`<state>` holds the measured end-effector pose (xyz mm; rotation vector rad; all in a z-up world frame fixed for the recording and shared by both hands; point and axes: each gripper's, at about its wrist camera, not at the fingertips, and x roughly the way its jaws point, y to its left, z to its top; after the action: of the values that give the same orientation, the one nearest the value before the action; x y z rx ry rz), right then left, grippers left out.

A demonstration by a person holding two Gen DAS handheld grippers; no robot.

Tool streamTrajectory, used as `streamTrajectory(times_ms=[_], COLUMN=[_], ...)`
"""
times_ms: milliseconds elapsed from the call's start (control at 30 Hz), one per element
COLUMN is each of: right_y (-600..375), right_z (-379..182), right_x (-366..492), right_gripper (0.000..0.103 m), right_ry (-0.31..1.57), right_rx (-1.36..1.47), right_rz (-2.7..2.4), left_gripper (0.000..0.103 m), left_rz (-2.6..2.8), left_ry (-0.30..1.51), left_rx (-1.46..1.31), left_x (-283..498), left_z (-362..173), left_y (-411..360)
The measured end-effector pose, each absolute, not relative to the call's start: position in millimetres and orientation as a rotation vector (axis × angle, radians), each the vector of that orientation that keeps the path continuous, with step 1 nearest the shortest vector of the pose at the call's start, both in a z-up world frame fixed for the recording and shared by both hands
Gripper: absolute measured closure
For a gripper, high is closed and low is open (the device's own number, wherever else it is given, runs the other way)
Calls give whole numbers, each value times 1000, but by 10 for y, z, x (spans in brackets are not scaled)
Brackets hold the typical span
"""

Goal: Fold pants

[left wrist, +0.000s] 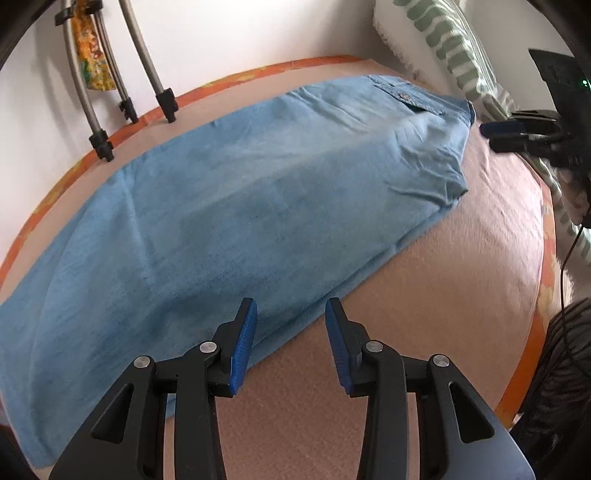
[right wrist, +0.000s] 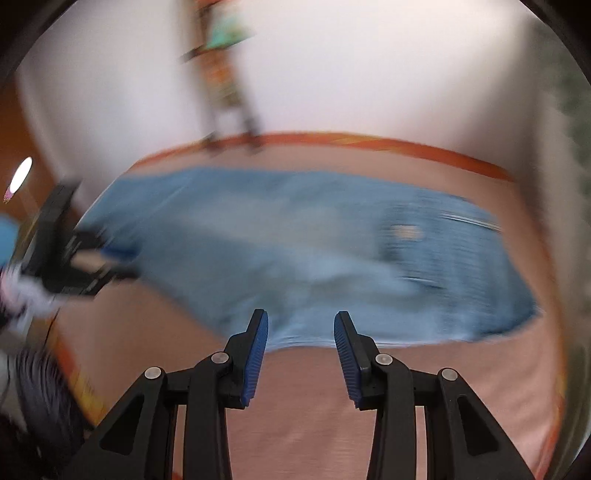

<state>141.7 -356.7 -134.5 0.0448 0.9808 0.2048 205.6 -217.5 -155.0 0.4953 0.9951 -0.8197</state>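
A: Pants status?
B: Flat on bed, folded lengthwise.
A: Tools?
B: Left tool part open over pants' near edge, empty. Right tool same, at waist end.

The left gripper is pointing steeply downward — jaws parted, gripping nothing. The right gripper is angling downward too, likewise standing empty.

Pants lie flat on the bed, waistband at far right, legs running to near left; tripod legs stand beyond, against the wall.
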Motion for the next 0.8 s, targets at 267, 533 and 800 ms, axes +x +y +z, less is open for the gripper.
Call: streamTrajectory(times_ms=[267, 533, 800], right_y=[-2864, -2694, -2622], right_z=[-1625, -1833, -1795], right_x=[1681, 1916, 1952], right_gripper=[64, 65, 102], right_ry=[1091, 1165, 1147], right_rx=[-185, -311, -356], right_rz=[352, 375, 385], left_gripper=[66, 78, 101], left_rz=[-835, -856, -872], left_ry=[1001, 993, 978], left_rx=[506, 533, 502], left_x=[2101, 2124, 2121], left_z=[-1593, -1647, -1603], left_y=[-2103, -2093, -2066])
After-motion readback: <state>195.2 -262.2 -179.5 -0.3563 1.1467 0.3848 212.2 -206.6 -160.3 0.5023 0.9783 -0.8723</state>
